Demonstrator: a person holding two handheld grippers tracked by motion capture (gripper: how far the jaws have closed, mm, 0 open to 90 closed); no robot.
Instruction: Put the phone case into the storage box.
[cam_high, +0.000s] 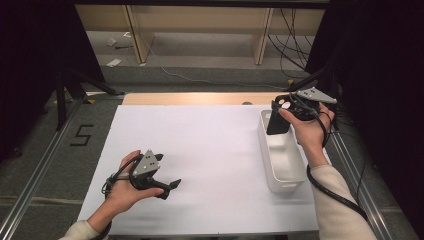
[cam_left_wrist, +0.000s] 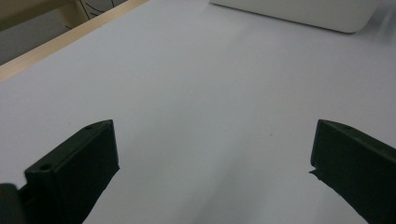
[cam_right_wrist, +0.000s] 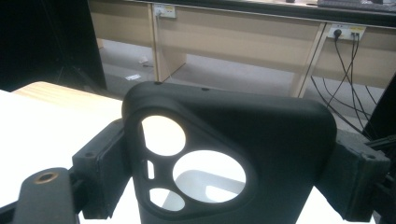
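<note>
A black phone case (cam_high: 277, 125) with round camera cut-outs hangs upright over the far end of a white bin (cam_high: 287, 186). My right gripper (cam_high: 286, 108) is shut on it. In the right gripper view the two pads (cam_right_wrist: 105, 158) press on the sides of the case (cam_right_wrist: 266, 135), and part of the bin shows through its holes. My left gripper (cam_high: 171, 187) rests low over the white table sheet (cam_high: 200, 145) at the near left. Its jaws stand wide apart, open, with bare sheet between them (cam_left_wrist: 215, 140).
The bin (cam_left_wrist: 299, 11) lies lengthwise along the sheet's right side. A wooden table edge (cam_high: 200, 98) runs behind the sheet. Beyond it are wooden shelf legs (cam_high: 136, 35) and cables (cam_high: 290, 35) on the floor. Metal rails flank the table.
</note>
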